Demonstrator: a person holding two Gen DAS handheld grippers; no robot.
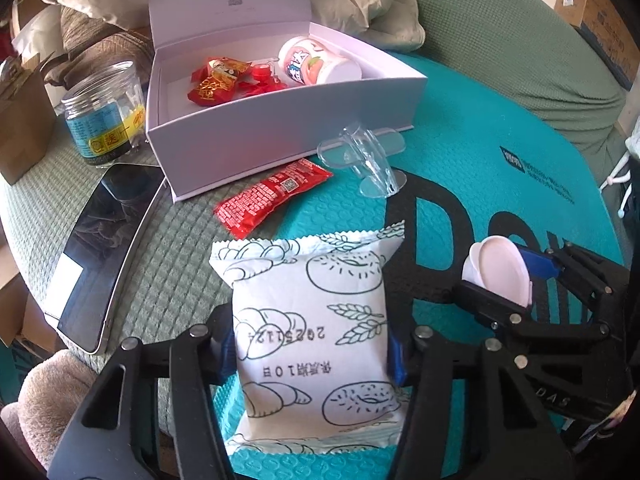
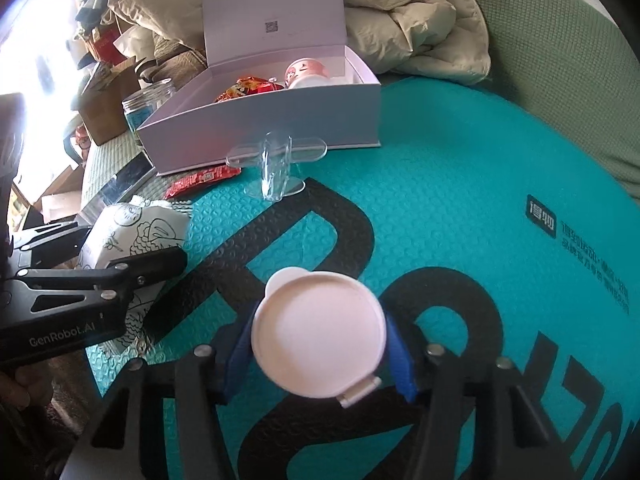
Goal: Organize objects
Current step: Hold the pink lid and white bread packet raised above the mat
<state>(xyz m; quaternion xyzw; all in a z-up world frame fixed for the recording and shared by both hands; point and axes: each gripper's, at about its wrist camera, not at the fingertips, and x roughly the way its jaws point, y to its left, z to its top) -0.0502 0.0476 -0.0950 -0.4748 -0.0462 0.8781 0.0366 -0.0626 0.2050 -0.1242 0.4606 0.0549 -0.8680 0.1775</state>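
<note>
Nearest: white snack packet (image 1: 316,340), bread drawings on wrapper, sitting btwn the blue pads of the left gripper (image 1: 312,352). Pads pressed on both side edges of the packet, jaws abt halfway in. Packet's lower end rests on the teal mat (image 1: 460,168); whether the rest is lifted, can't tell.

Right gripper (image 2: 320,344) has a round white lid (image 2: 318,330), flat face up toward the camera, small tab at lower right. Blue pads clamp its left and right rim; jaws abt mid-width. Lid is over the big black lettering on the mat. From left cam, lid seen edge-on, tilted, to the right of the packet, apart from it.

Farther back: white box (image 1: 280,136), hinged lid standing upright, straddling the mat edge and the green quilted cover (image 1: 168,248). Inside: red-gold candy wrappers (image 1: 218,80) at left, small red bits mid, white cup w/ peach print (image 1: 316,62) lying on its side at right.

Just in front of box: clear plastic stand (image 1: 366,156) on the mat, touching or nearly touching the box front; can't tell which. Red sachet (image 1: 272,196) beside it to the left, lying flat across the mat/cover edge, btwn box and packet.

Left of box: clear jar (image 1: 104,116), blue-yellow label, no cap on. Dark tablet (image 1: 100,256) flat on cover below jar. Brown paper bag (image 1: 22,120) far left. Cream jacket (image 2: 412,16) heaped behind box.
</note>
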